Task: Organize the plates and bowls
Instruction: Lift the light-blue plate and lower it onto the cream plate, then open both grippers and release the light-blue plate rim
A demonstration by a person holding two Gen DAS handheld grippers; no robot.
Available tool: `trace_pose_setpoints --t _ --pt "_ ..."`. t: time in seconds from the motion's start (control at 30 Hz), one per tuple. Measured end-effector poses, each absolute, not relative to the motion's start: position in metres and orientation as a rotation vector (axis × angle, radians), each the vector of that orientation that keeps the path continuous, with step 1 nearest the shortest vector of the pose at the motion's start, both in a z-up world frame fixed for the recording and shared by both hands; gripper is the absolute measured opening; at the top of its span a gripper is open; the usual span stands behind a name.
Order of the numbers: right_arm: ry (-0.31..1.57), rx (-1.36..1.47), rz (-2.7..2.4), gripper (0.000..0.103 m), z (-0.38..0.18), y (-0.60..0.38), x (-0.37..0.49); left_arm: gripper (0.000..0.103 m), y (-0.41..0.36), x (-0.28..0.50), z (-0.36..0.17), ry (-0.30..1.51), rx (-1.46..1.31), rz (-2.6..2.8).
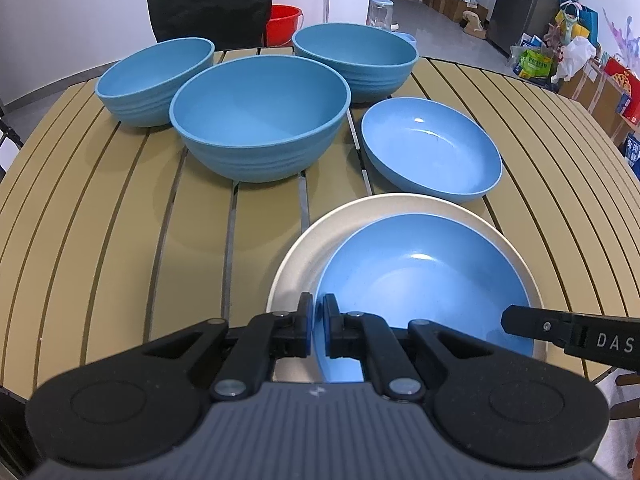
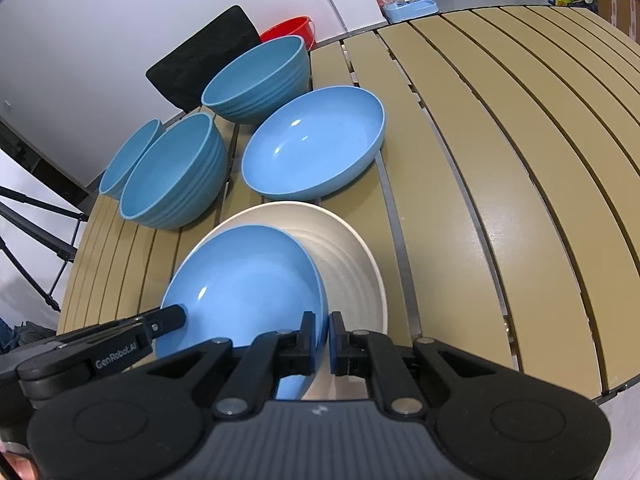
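A blue plate (image 1: 420, 280) lies inside a cream plate (image 1: 304, 256) near the table's front. My left gripper (image 1: 318, 320) is shut on the blue plate's left rim. My right gripper (image 2: 325, 334) is shut on the same blue plate (image 2: 244, 280) at its right rim, over the cream plate (image 2: 352, 252). Each gripper shows in the other's view: the right one in the left wrist view (image 1: 560, 330), the left one in the right wrist view (image 2: 132, 336). A second blue plate (image 1: 432, 148) (image 2: 316, 144) sits just behind. Three deep blue bowls stand at the back: left (image 1: 156, 80), middle (image 1: 260, 116), right (image 1: 356, 60).
The slatted tan table (image 1: 100, 200) has bare room on its left in the left wrist view and on its right in the right wrist view (image 2: 520, 160). A black chair (image 1: 208, 4) and a red bucket (image 1: 284, 20) stand behind the table. A tripod (image 2: 28, 224) stands at the left.
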State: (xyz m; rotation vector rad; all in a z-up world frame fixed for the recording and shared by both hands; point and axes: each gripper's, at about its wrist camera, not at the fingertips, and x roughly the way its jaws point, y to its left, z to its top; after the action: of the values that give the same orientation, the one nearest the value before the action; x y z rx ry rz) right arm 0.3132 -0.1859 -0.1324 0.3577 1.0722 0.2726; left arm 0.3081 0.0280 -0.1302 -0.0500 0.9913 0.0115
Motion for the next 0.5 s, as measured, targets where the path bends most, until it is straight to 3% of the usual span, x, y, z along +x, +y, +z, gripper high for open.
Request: trace_pose_setpoints --t 0.5 --pt "1.080 0.361 0.274 0.006 -0.1414 -0.1892 0.3162 0.006 0.0232 0.3093 -0.1362 1.003 -0.040 0.015"
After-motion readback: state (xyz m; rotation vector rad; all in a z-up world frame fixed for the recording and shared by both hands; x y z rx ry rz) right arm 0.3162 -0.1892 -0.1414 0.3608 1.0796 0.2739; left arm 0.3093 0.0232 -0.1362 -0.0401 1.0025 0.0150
